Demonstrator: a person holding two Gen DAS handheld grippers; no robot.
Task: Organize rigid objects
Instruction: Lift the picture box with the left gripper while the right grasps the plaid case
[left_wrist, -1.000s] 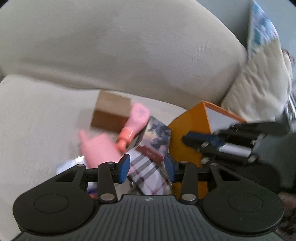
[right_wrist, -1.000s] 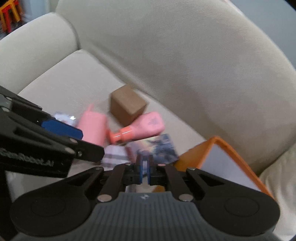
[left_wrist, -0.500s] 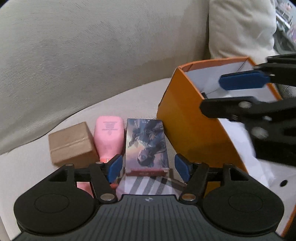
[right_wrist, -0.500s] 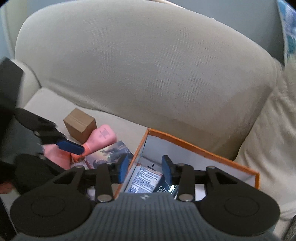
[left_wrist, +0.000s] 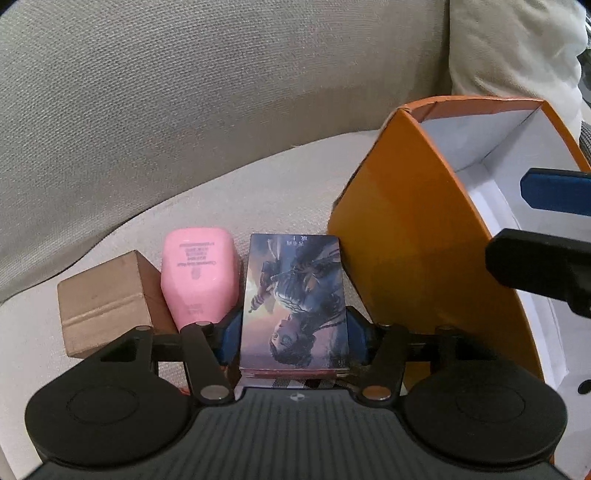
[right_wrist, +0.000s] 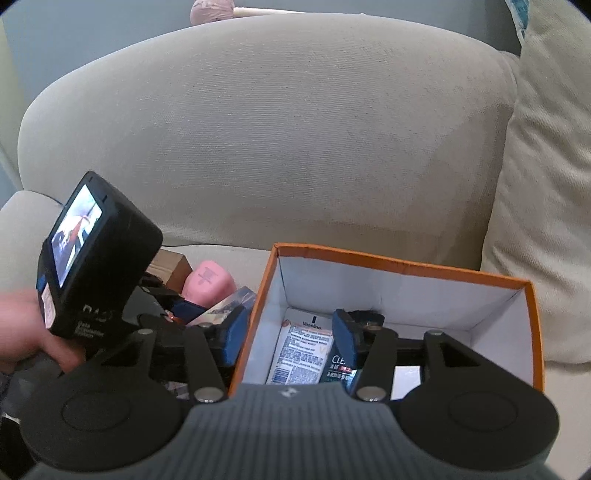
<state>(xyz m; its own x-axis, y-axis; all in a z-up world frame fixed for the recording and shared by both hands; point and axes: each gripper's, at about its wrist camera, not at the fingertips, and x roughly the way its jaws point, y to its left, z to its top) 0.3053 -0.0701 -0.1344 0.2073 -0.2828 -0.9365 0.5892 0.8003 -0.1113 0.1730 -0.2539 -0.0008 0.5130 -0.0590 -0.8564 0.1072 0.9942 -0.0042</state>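
My left fingers (left_wrist: 229, 338) stand spread on either side of the picture box (left_wrist: 295, 301), their blue pads close to its long edges, though I cannot tell whether they touch it yet. That box lies flat on the sofa seat (left_wrist: 258, 192), its printed figure upside down to me, and its far right corner meets the orange box (left_wrist: 402, 240). Just left of it lies the pink bottle (left_wrist: 199, 273), and left again a small brown carton (left_wrist: 103, 299), the three in a row. My right fingers (right_wrist: 345, 341) are spread wide and hold nothing; they straddle the near left wall of the orange box (right_wrist: 406, 264), one pad outside, one over its white inside, where a white sachet (right_wrist: 303, 350) and a dark packet (right_wrist: 338, 365) lie on the bottom. The seat is pale beige weave, with a rounded back cushion (right_wrist: 277, 140) behind and a loose cream pillow (right_wrist: 546, 221) at the right. Above the sofa shows a grey-blue wall (right_wrist: 92, 33).
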